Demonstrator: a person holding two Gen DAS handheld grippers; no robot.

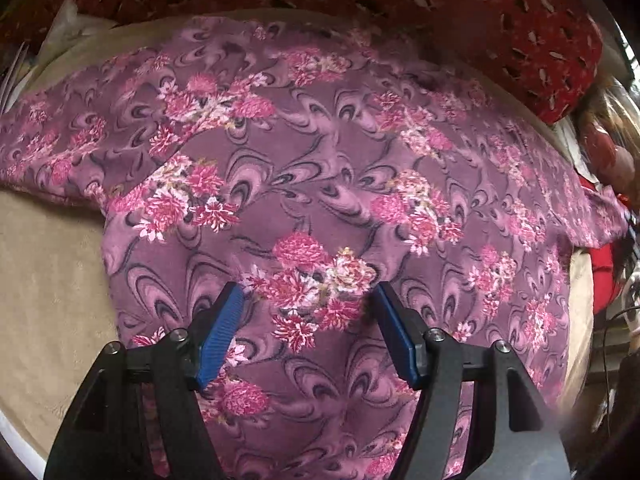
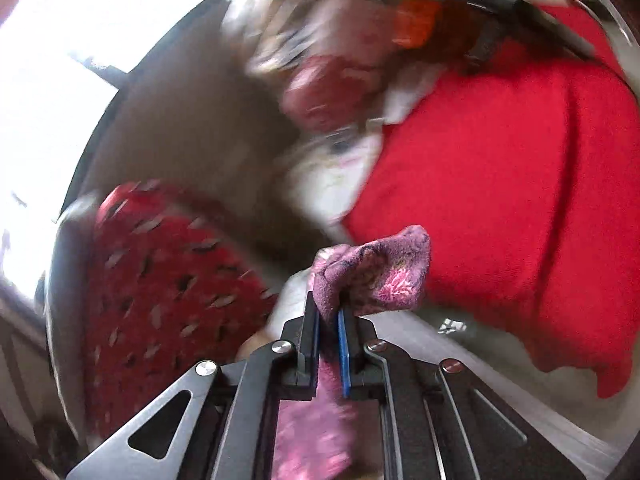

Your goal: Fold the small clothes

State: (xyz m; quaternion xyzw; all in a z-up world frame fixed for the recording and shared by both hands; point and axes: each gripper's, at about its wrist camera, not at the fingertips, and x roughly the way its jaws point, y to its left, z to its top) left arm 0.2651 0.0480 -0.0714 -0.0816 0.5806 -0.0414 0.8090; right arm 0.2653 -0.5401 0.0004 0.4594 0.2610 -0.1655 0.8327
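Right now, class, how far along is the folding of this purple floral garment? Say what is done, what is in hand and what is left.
Done: the purple floral garment lies spread over the beige surface, with no fold visible. In hand: the right claw is shut on a bunched corner of it, lifted; the left claw hangs open above the cloth. Left: seemingly every fold.

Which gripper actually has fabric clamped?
The right gripper: its jaws pinch a bunch of the purple floral garment. The left gripper is open above it.
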